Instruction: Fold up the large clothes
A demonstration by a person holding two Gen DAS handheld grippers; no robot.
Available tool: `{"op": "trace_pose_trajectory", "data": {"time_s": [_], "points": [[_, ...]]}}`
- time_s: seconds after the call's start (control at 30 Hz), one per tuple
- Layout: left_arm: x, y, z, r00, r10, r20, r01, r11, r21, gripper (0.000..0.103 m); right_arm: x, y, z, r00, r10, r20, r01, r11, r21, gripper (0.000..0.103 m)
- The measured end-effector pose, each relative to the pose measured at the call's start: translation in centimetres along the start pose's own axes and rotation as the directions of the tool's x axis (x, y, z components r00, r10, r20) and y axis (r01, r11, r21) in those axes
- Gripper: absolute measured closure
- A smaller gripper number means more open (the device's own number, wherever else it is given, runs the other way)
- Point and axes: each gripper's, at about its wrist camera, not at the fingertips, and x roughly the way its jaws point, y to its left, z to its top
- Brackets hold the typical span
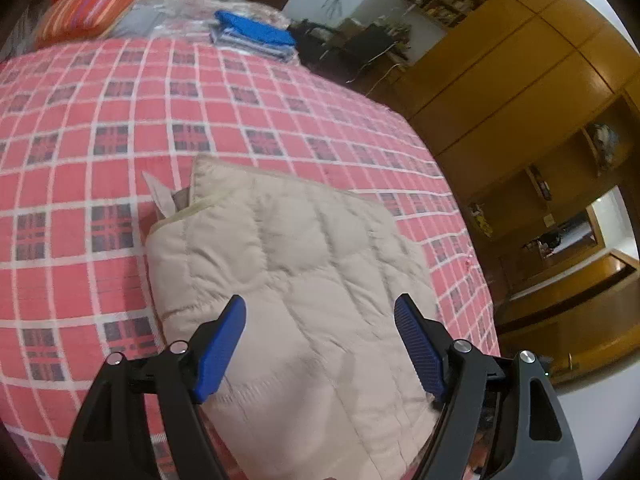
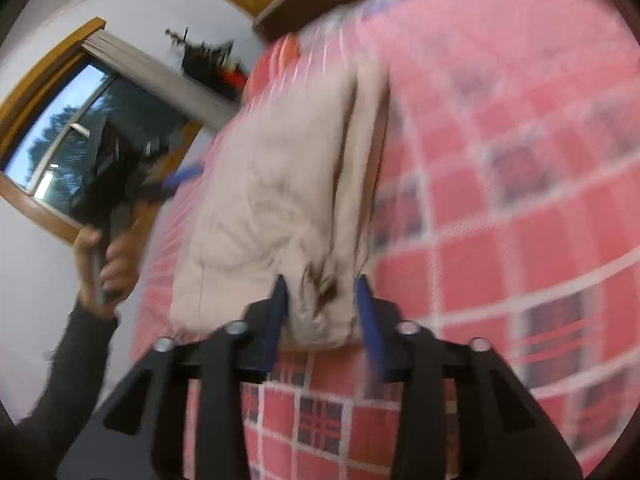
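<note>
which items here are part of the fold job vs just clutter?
In the job:
- beige quilted jacket, folded on the bed
- left gripper, open above it
- right gripper, closed on its edge

Lying about:
- striped pillow
- blue folded stack
- checked bedspread

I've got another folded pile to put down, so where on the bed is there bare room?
The widest free patch is the checked bedspread between the beige jacket and the blue stack. More bare cover lies left of the jacket. The head end is crowded: striped pillow, blue stack. The near edge holds the jacket and both grippers.
</note>
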Motion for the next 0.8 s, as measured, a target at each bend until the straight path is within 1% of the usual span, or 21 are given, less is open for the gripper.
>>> {"op": "trace_pose_trajectory", "data": {"time_s": [0.07, 0.1, 0.13, 0.17, 0.2, 0.23, 0.27, 0.3, 0.33, 0.37, 0.4, 0.43, 0.47, 0.53, 0.6, 0.63, 0.7, 0.77, 0.8], "points": [[-0.5, 0.1, -0.2, 1.000, -0.002, 0.004, 0.002, 1.000, -0.004, 0.026, -1.5, 2.8, 0.6, 0.996, -0.041, 0.077, 0.048, 0.994, -0.093, 0.066], [-0.5, 0.1, -0.2, 1.000, -0.004, 0.003, 0.004, 1.000, -0.008, 0.026, -1.6, 5.1, 0.4, 0.995, -0.058, 0.084, 0.072, 0.982, -0.172, 0.072], [-0.4, 0.2, -0.3, 1.000, -0.002, 0.000, 0.002, 1.000, -0.013, 0.025, -1.0, 7.0, 0.1, 0.993, -0.092, 0.074, 0.107, 0.963, -0.246, 0.081], [-0.1, 0.3, -0.4, 1.000, 0.002, -0.005, -0.002, 1.000, -0.017, 0.025, -0.2, 8.0, -0.3, 0.991, -0.116, 0.060, 0.129, 0.949, -0.289, 0.083], [0.2, 0.4, -0.5, 1.000, 0.003, -0.010, -0.003, 1.000, -0.021, 0.025, 1.3, 8.5, -0.7, 0.989, -0.149, 0.018, 0.146, 0.935, -0.324, 0.087], [0.4, 0.4, -0.6, 1.000, 0.003, -0.015, -0.003, 1.000, -0.024, 0.025, 2.8, 8.2, -1.0, 0.981, -0.191, -0.020, 0.174, 0.929, -0.327, 0.091], [0.8, 0.5, -0.7, 1.000, 0.003, -0.021, -0.004, 1.000, -0.028, 0.025, 3.8, 7.7, -1.1, 0.971, -0.236, -0.041, 0.210, 0.921, -0.327, 0.098], [1.3, 0.7, -0.8, 1.000, 0.001, -0.027, -0.002, 1.000, -0.030, 0.026, 5.1, 6.5, -1.6, 0.955, -0.289, -0.073, 0.250, 0.910, -0.329, 0.103], [1.6, 0.8, -0.9, 1.000, -0.007, -0.030, 0.006, 1.000, -0.029, 0.026, 6.1, 5.0, -1.9, 0.948, -0.300, -0.104, 0.256, 0.916, -0.309, 0.103], [2.2, 0.9, -1.1, 0.999, -0.024, -0.037, 0.023, 0.999, -0.028, 0.026, 6.3, 4.0, -2.2, 0.954, -0.278, -0.109, 0.238, 0.929, -0.282, 0.103], [2.7, 0.9, -1.2, 0.999, -0.017, -0.041, 0.015, 0.999, -0.028, 0.025, 6.5, 3.2, -2.3, 0.965, -0.241, -0.101, 0.207, 0.942, -0.265, 0.103], [2.9, 0.8, -1.4, 0.999, -0.008, -0.041, 0.007, 1.000, -0.026, 0.025, 6.5, 2.7, -2.3, 0.970, -0.222, -0.101, 0.190, 0.948, -0.254, 0.103], [3.1, 0.7, -1.5, 0.999, -0.003, -0.038, 0.002, 1.000, -0.026, 0.024, 6.5, 2.6, -2.1, 0.971, -0.213, -0.106, 0.184, 0.954, -0.239, 0.103], [2.5, 0.5, -1.6, 1.000, -0.007, -0.028, 0.006, 0.999, -0.038, 0.023, 6.4, 2.7, -2.2, 0.968, -0.227, -0.107, 0.195, 0.950, -0.245, 0.103], [0.5, 0.3, -2.3, 0.998, -0.063, -0.002, 0.063, 0.997, -0.055, 0.023, 5.7, 2.7, -2.1, 0.966, -0.230, -0.115, 0.199, 0.952, -0.232, 0.103], [-0.5, 0.0, -2.8, 0.997, -0.082, 0.008, 0.082, 0.996, -0.043, 0.023, 5.0, 2.7, -2.1, 0.967, -0.224, -0.123, 0.194, 0.956, -0.219, 0.103], [-3.0, -0.9, -5.0, 0.997, -0.072, 0.036, 0.071, 0.997, 0.036, 0.023, 3.4, 3.2, -1.2, 0.973, -0.206, -0.103, 0.182, 0.962, -0.204, 0.103], [-4.3, -1.6, -7.3, 0.995, -0.090, 0.037, 0.085, 0.991, 0.104, 0.023, 1.5, 4.7, -0.1, 0.985, -0.168, -0.050, 0.154, 0.967, -0.205, 0.098], [-4.6, -1.9, -8.7, 0.995, -0.099, 0.033, 0.094, 0.987, 0.131, 0.023, 1.0, 5.2, 0.4, 0.986, -0.168, -0.023, 0.159, 0.964, -0.211, 0.098]]}}
